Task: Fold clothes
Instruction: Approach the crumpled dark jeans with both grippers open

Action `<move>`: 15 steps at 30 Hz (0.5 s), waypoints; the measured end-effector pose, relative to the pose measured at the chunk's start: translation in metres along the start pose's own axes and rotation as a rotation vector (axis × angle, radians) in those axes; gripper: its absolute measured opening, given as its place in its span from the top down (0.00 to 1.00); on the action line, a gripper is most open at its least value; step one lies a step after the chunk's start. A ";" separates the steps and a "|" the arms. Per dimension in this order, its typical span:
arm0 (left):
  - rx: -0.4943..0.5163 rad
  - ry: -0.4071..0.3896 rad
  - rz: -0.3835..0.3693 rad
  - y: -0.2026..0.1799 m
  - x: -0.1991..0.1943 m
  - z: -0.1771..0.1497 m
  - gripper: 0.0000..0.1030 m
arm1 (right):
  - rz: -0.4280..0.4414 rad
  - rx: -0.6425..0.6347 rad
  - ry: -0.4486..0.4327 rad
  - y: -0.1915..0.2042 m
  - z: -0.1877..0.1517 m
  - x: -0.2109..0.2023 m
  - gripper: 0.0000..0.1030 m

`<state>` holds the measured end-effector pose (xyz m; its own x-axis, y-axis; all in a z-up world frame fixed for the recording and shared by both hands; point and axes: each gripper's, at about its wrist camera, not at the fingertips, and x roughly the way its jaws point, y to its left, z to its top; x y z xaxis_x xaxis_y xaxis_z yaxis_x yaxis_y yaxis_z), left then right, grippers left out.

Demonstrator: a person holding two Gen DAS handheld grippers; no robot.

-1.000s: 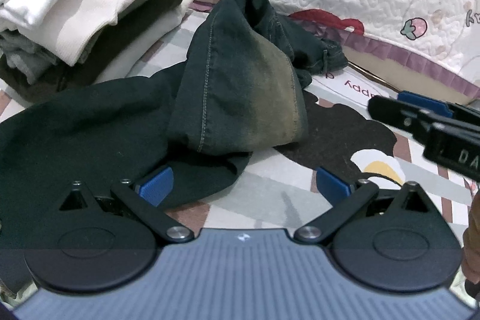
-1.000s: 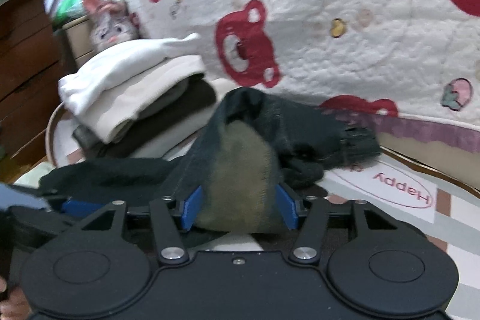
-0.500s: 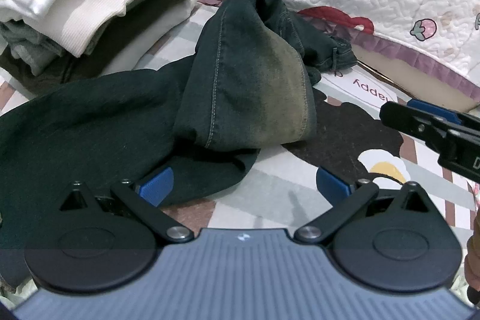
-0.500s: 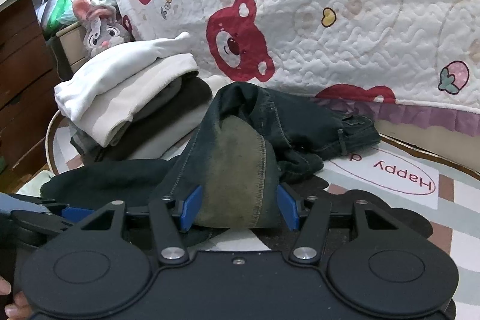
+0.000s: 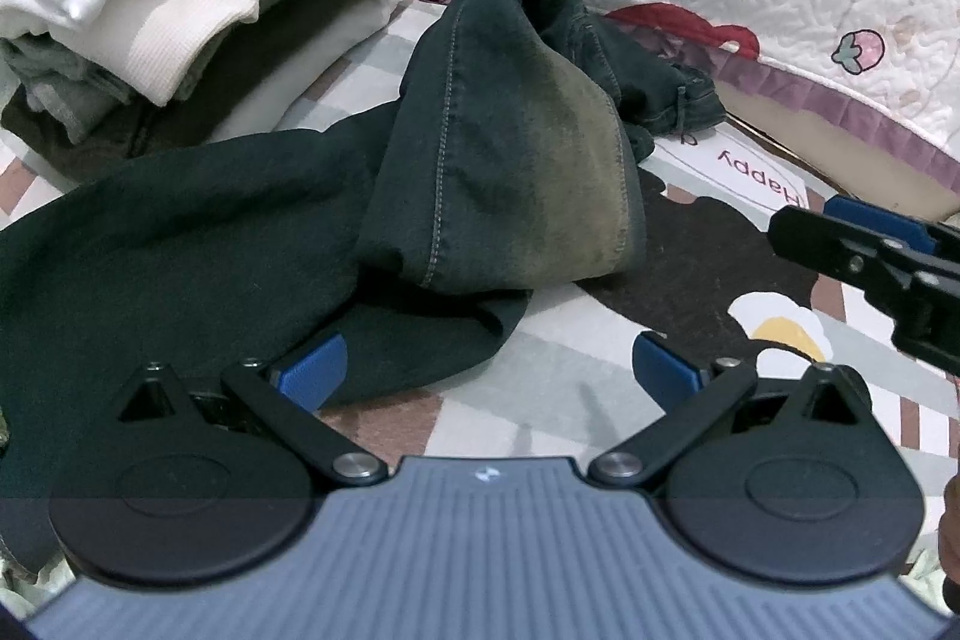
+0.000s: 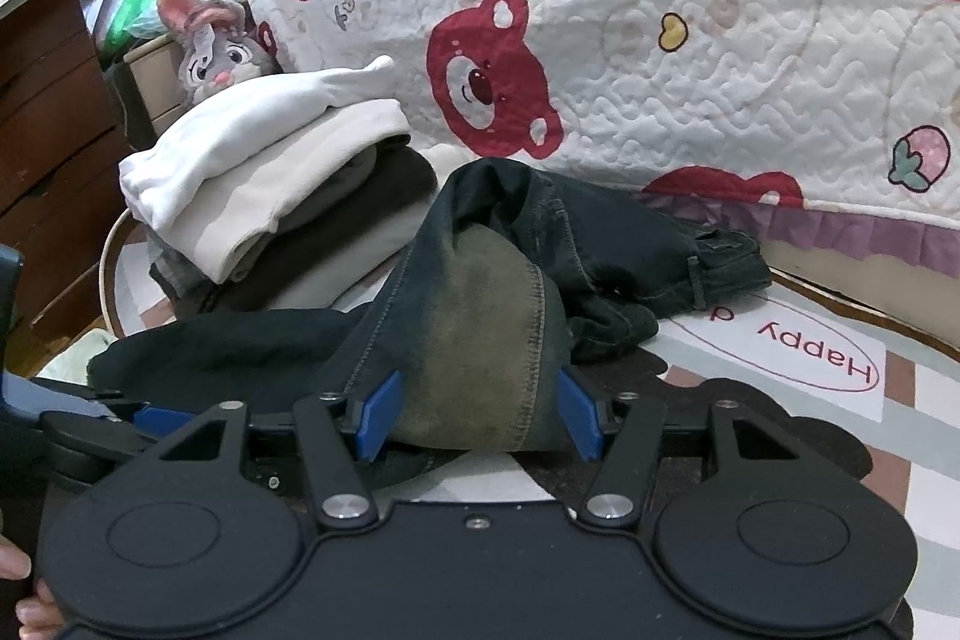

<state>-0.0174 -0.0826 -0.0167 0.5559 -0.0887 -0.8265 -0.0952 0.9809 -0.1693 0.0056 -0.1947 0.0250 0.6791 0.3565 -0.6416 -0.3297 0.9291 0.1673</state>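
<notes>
Right wrist view: your right gripper (image 6: 477,418) is opening around the jeans (image 6: 480,316) leg hem; left gripper (image 5: 486,370) gapes empty. Next, regrasp and flatten the leg.

The jeans (image 6: 480,316) lay crumpled in the middle of the mat (image 6: 780,460), one leg humped up over the other, which spread flat toward the mat's left edge. Behind and to the left of them, at the mat's far left corner, sat the stack of folded clothes (image 6: 270,184), touching the jeans' flat leg. A plush rabbit (image 6: 210,40) stood behind that stack. Along the mat's far edge hung the quilt (image 6: 690,10), its hem just behind the jeans' waistband. The right gripper (image 6: 477,418) sat at the mat's near edge with the raised leg's cuff between its fingers; the left gripper (image 5: 486,370) was left of it, over the flat leg's cuff.
</notes>
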 end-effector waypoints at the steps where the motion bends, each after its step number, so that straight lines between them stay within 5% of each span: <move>1: -0.003 0.000 -0.002 -0.010 -0.001 -0.004 0.00 | 0.000 0.000 0.001 0.000 0.000 0.000 0.39; 3: 0.016 0.013 -0.048 0.064 -0.005 0.020 0.00 | 0.001 0.002 0.003 -0.001 0.001 0.000 0.39; 5: 0.017 0.015 -0.054 0.089 -0.002 0.032 0.00 | 0.001 0.004 0.004 -0.002 0.001 0.000 0.39; 11: 0.007 0.029 -0.053 0.093 0.009 0.039 0.00 | 0.003 0.011 0.009 -0.001 0.000 0.000 0.39; 15: 0.013 0.038 -0.065 0.095 0.012 0.039 0.00 | 0.026 0.023 0.004 0.001 0.000 0.000 0.26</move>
<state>0.0131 0.0164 -0.0218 0.5289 -0.1590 -0.8336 -0.0492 0.9749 -0.2171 0.0052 -0.1940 0.0250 0.6677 0.3799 -0.6402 -0.3321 0.9217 0.2006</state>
